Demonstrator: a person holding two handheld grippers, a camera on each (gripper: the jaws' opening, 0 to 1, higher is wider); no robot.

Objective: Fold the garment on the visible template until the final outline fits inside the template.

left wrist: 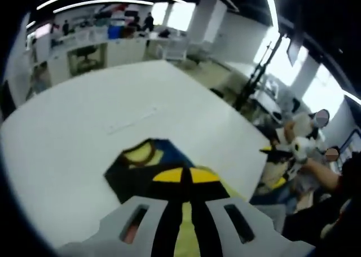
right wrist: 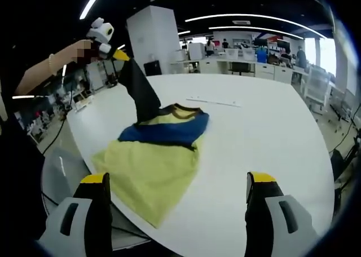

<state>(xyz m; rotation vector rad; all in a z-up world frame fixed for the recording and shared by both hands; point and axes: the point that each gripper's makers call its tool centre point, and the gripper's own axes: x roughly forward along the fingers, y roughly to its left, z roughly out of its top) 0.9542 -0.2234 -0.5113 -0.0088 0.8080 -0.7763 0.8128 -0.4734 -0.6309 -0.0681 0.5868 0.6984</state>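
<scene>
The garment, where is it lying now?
In the right gripper view the garment lies near the white table's left edge, one black part lifted by the left tool.

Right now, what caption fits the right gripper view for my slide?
The left gripper lifts a dark corner of the yellow and blue garment off the white table.

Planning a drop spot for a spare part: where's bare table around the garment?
Bare white table runs beyond and right of the garment, up to the template marks. Crowded at the near-left edge: the garment overhangs there, and the left hand-held gripper lifts its dark sleeve.
</scene>
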